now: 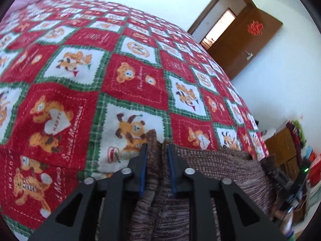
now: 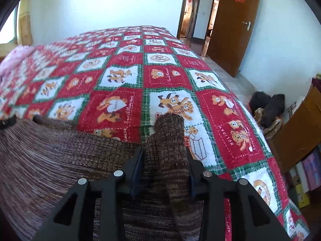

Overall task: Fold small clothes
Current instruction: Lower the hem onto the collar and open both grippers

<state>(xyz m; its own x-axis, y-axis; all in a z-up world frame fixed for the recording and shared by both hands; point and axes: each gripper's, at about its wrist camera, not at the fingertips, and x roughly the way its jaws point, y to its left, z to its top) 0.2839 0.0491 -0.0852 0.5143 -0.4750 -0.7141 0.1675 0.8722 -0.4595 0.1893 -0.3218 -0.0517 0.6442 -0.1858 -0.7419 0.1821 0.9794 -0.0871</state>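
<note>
A brown knitted garment (image 1: pixel 210 160) (image 2: pixel 50 156) lies across the near edge of a bed covered by a red, green and white teddy-bear quilt (image 1: pixel 130 80) (image 2: pixel 170 76). My left gripper (image 1: pixel 157 147) stands open over the garment's left end, and a fold of the knit rises loosely between its fingers (image 1: pixel 143 150). My right gripper (image 2: pixel 164 152) is open too. A narrow knitted strip (image 2: pixel 170 132), perhaps a sleeve, runs up between its fingers near the right one, with a gap on the left side. The garment's lower part is hidden under both grippers.
A brown door (image 1: pixel 250 44) (image 2: pixel 234 26) stands open beyond the bed's far right corner. A wooden cabinet (image 2: pixel 301 130) and dark bundles on the floor (image 2: pixel 266 106) sit to the right of the bed. Pink bedding (image 2: pixel 14 60) lies at the far left.
</note>
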